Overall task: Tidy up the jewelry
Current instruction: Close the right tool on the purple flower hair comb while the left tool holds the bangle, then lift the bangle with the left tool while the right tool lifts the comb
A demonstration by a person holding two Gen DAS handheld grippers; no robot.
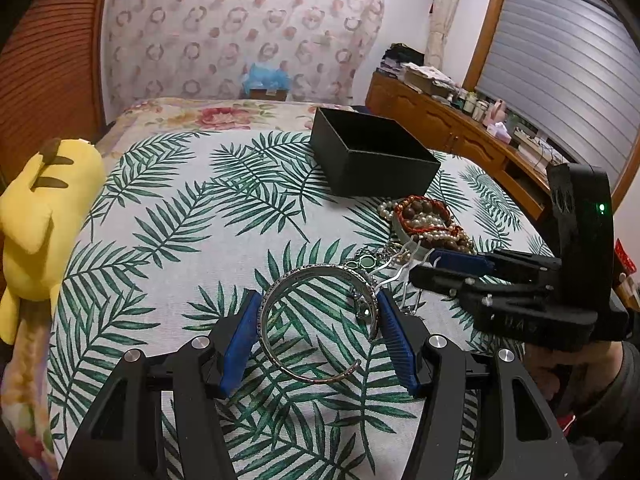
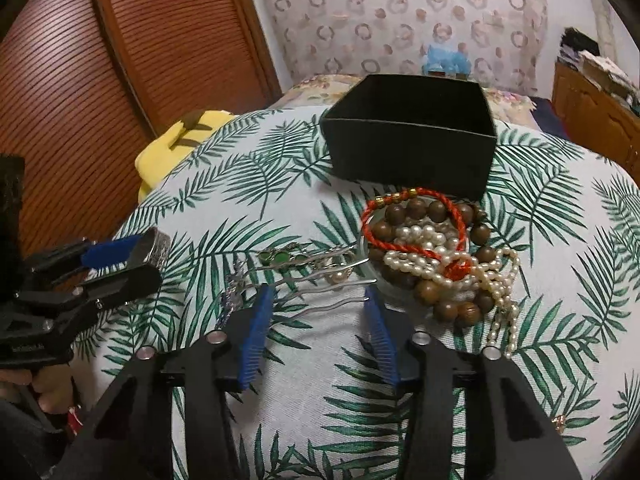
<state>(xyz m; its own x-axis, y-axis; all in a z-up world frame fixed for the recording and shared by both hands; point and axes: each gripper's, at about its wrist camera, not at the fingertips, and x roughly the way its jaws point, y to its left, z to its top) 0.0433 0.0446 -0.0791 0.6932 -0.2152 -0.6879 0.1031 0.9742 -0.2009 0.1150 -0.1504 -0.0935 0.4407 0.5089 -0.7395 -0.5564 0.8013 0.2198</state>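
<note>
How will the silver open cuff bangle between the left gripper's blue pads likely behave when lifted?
The silver open cuff bangle looks like rigid metal, so it should keep its shape rather than droop. Its thin, smooth rim meets the left gripper at only two narrow spots, so it may pivot or slip. The gap in the ring could let it flex slightly under squeeze.

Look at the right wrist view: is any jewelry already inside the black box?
Cannot tell: the black box shows only its walls, while the wooden bead bracelet lies outside it.
</note>
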